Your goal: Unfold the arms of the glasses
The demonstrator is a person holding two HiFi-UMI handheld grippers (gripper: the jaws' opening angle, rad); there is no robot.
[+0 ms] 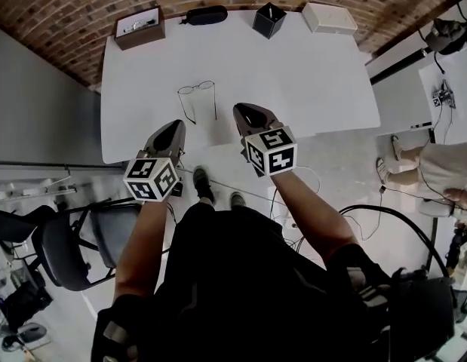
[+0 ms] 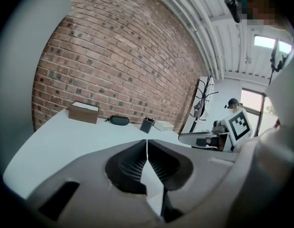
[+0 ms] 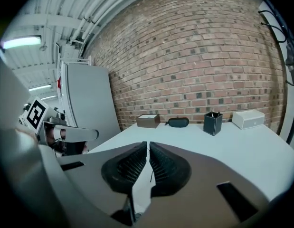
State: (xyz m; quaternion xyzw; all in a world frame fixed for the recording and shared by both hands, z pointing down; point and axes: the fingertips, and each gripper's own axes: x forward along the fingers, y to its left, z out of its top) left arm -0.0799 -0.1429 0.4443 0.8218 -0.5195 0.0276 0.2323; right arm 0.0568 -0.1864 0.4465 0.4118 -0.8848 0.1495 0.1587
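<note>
Thin wire-rimmed glasses (image 1: 207,86) lie on the white table (image 1: 308,74), lenses away from me and both arms stretched out toward the near edge. My left gripper (image 1: 175,127) hovers over the table's front edge, just left of and nearer than the glasses. Its jaws are shut with nothing between them (image 2: 147,146). To the right of the glasses' arm tips is my right gripper (image 1: 243,111), also shut and holding nothing (image 3: 147,148). Neither gripper touches the glasses. Each gripper view shows the other gripper off to one side.
Along the far edge by the brick wall stand a brown box (image 1: 139,27), a dark glasses case (image 1: 205,15), a black pen holder (image 1: 268,19) and a white box (image 1: 329,17). A chair (image 1: 59,247) stands lower left. A person (image 1: 444,168) sits at the right.
</note>
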